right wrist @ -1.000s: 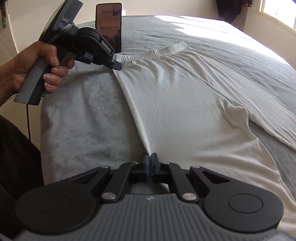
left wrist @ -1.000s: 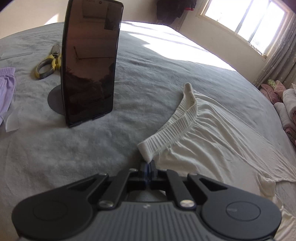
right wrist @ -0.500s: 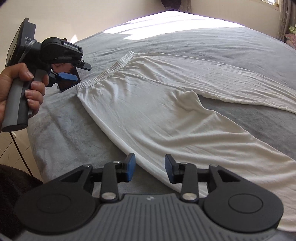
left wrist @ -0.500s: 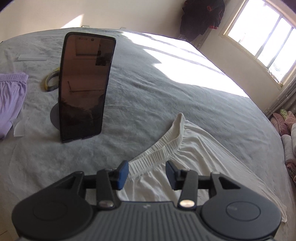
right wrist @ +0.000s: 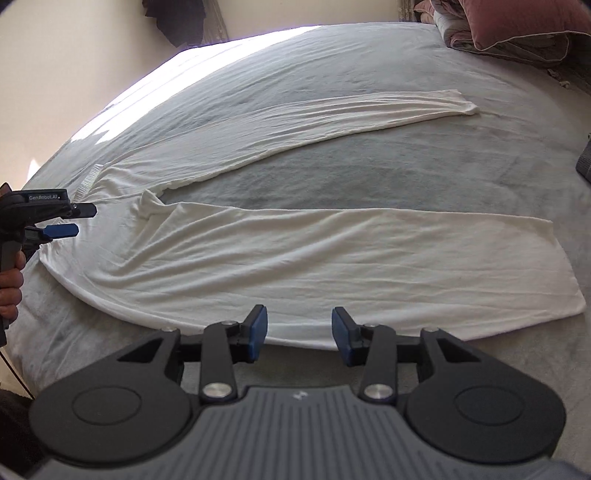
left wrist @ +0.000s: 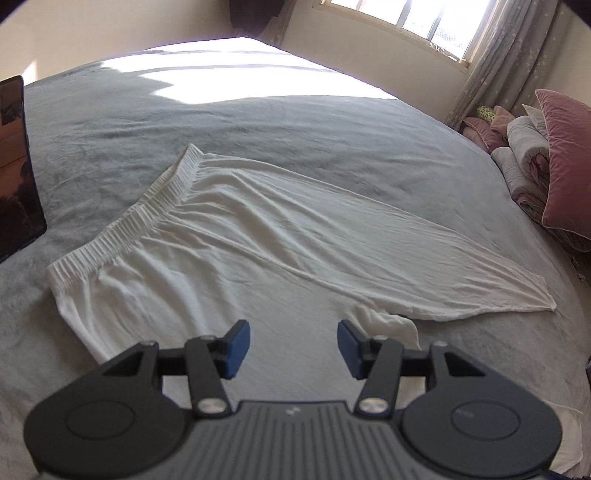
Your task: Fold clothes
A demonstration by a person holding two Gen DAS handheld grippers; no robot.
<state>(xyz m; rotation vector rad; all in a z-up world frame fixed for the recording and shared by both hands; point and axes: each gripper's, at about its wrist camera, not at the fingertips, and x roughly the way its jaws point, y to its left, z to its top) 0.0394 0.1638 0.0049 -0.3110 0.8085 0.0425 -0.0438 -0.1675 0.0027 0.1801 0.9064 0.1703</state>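
Note:
White trousers [right wrist: 295,254] lie spread flat on the grey bed [right wrist: 369,158], legs apart in a V, elastic waistband [left wrist: 122,225] toward the left. My left gripper [left wrist: 293,349] is open and empty, hovering above the seat of the trousers near the crotch; it also shows in the right wrist view [right wrist: 70,221] at the waist end. My right gripper [right wrist: 299,334] is open and empty, just above the near edge of the near leg. The near leg's hem [right wrist: 565,266] lies to the right, the far leg's hem [right wrist: 465,103] beyond it.
A dark phone on a stand [left wrist: 14,166] stands at the left by the waistband. Pink pillows and folded blankets [left wrist: 546,162] are piled at the right edge of the bed. A window [left wrist: 413,22] is at the back. My left hand [right wrist: 9,284] grips the left tool.
Both grippers were shut on the trousers' near edge, left on the waistband corner; they opened, let go, and pulled back and to the right. The trousers now lie flat.

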